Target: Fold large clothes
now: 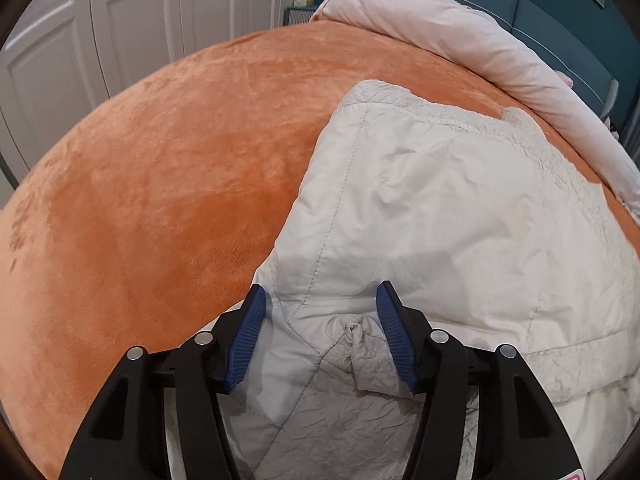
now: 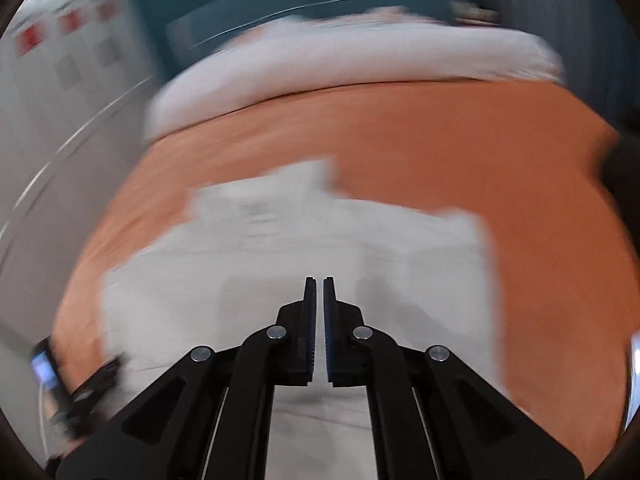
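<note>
While the left gripper [image 1: 320, 332] straddles the jacket [image 1: 420, 208], fingers [image 1: 248, 336] released, we keep the right gripper [image 2: 319, 328] clenched empty above it.

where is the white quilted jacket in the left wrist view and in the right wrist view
Left wrist view: the white quilted jacket fills the lower right, running under the open left gripper.
Right wrist view: it lies blurred in the lower centre, beyond the shut right gripper.
Shared landmark: the orange bed cover beneath it, with the pale rolled duvet along its far edge.
</note>
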Motion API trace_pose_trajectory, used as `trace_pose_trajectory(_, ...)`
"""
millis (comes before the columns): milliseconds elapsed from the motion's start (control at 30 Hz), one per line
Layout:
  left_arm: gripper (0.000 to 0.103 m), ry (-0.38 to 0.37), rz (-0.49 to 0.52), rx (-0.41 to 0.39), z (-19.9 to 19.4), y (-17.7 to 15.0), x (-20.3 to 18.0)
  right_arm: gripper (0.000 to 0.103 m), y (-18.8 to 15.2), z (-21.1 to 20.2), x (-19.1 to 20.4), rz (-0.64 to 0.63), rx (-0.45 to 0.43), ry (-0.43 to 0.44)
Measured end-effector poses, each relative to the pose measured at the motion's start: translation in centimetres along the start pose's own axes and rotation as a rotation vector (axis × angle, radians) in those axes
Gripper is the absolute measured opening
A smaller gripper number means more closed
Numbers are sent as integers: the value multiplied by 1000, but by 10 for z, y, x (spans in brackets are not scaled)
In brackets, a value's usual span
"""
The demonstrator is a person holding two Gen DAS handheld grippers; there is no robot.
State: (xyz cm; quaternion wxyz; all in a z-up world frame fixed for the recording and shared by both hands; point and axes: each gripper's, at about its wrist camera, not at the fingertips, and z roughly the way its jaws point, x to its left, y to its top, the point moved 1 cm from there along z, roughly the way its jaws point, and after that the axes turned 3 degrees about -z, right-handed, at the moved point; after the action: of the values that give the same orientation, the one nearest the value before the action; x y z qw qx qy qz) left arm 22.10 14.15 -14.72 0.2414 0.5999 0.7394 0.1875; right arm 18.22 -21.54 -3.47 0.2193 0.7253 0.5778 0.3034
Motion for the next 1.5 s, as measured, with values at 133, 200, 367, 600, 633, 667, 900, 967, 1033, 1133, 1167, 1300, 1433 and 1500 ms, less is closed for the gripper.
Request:
trace_pose_trajectory(133, 59, -8, -7, -11, 0, -1, 2, 4, 29, 58, 101, -209, 130, 243)
trace_pose_trajectory(200, 59, -14, -11, -19, 1, -2, 3, 4, 25, 92, 145, -292, 195, 279)
trace_pose_trajectory(367, 60, -7, -9, -36, 3, -5, 2, 2, 2, 190, 201, -406, 348, 171)
trace_pose_trajectory(600, 62, 13, 8, -49, 9, -7, -1, 2, 8, 215, 198, -248, 362, 213)
trace_pose_trajectory(633, 62, 9, 5, -49, 9, -6, 0, 7, 12, 200, 191, -229, 330, 235)
trace_pose_trajectory(667, 62, 4, 2, -50, 9, -6, 1, 11, 12, 170, 180, -206, 266, 257)
trace_pose_trajectory(900, 66, -55, -31, -41, 4, -1, 8, 58, -25, 39, 10, 45, 31, 50)
trace_pose_trajectory(967, 67, -86, -58, -33, -3, 3, 11, 59, -36, 30, -32, 127, 76, 16)
trace_pose_trajectory(1033, 67, -97, -121, -35, -18, 9, 14, 61, -44, 30, -62, 198, 105, 9)
trace_pose_trajectory(1133, 69, -181, -240, -69, -46, 21, 9, 66, -52, 46, -83, 301, 143, 109)
trace_pose_trajectory(1167, 69, -191, -244, -67, -50, 25, 1, 65, -53, 56, -83, 327, 173, 143)
trace_pose_trajectory(1300, 69, -138, -84, -39, -44, 38, -44, 5, -37, 44, -59, 247, 125, 216)
trace_pose_trajectory(1433, 64, -28, 6, 24, -16, 29, -55, 4, -39, -3, -65, 222, -6, 209)
trace_pose_trajectory(1500, 66, 8, 4, 72, 5, 16, -51, 4, -64, 32, -77, 209, 133, 132)
